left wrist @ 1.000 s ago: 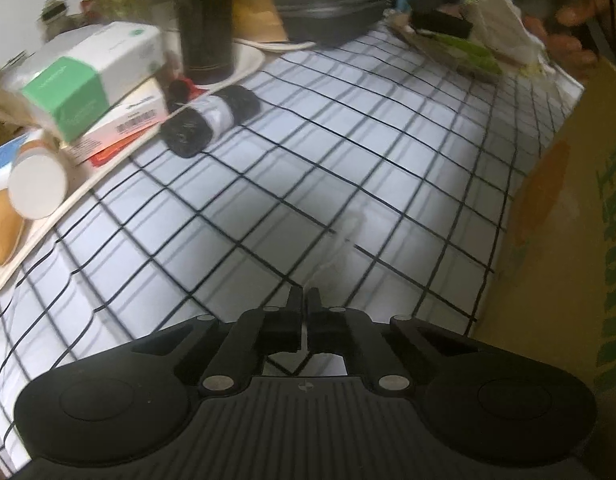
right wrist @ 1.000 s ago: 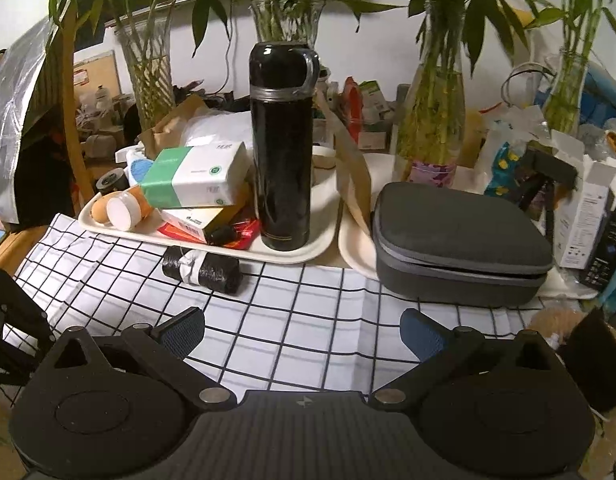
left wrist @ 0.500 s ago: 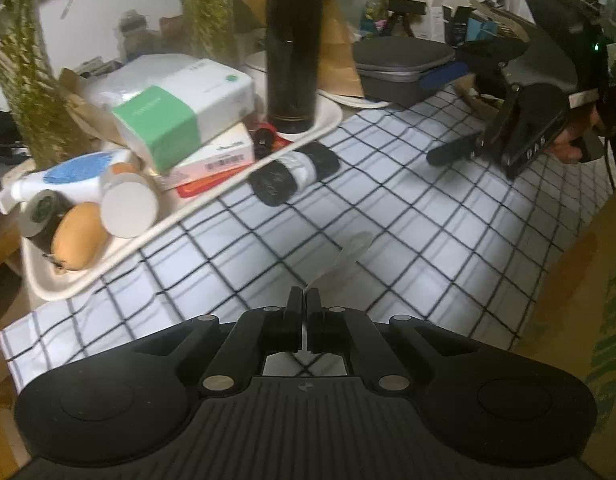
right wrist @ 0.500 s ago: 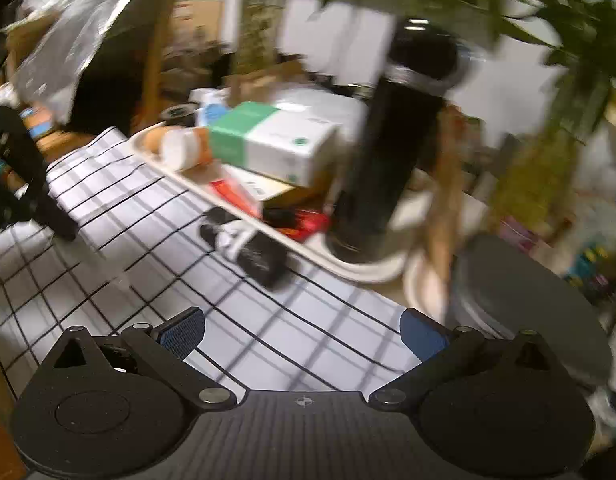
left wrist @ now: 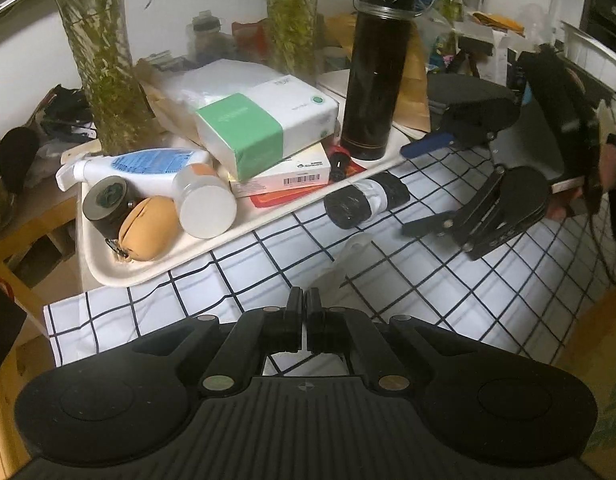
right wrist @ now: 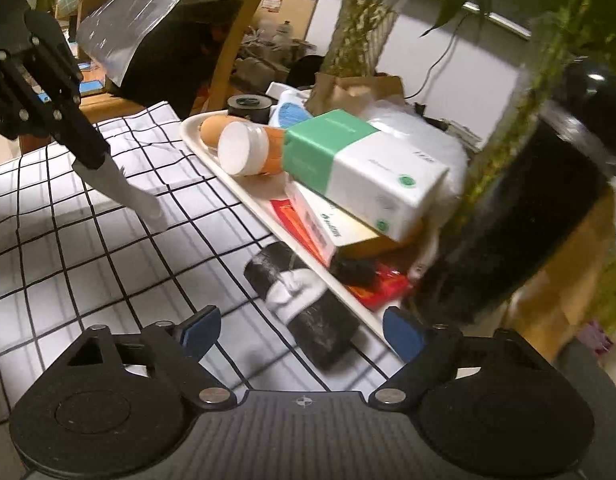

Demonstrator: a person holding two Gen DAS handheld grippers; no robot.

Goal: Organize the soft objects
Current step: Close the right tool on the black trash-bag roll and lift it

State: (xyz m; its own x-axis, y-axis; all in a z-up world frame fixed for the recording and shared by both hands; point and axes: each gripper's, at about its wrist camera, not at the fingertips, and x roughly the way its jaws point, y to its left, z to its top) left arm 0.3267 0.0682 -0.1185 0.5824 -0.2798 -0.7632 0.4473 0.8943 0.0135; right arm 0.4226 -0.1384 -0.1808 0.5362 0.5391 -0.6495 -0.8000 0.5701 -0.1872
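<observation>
A black roll of bags with a white band (left wrist: 365, 200) lies on the checked cloth against the white tray's (left wrist: 108, 276) front rim; it shows in the right wrist view (right wrist: 304, 312) too. My right gripper (right wrist: 296, 330) is open, its blue-padded fingers on either side of the roll's near end, not closed on it. It is seen from the left wrist view (left wrist: 427, 184) just right of the roll. My left gripper (left wrist: 306, 300) is shut on a thin translucent plastic piece (left wrist: 343, 260) that sticks forward above the cloth; it also shows in the right wrist view (right wrist: 124, 192).
The tray holds a green-and-white tissue pack (left wrist: 264, 132), a flat box (left wrist: 284, 176), a white-capped bottle (left wrist: 206, 204), a tan pouch (left wrist: 148, 228), a tape roll (left wrist: 106, 200) and a black flask (left wrist: 373, 68). Glass vases with bamboo (left wrist: 108, 60) stand behind. A grey case (left wrist: 467, 96) sits right.
My right gripper has swung left and down and now brackets the black roll. My left gripper has turned toward the tray, still shut on the plastic piece.
</observation>
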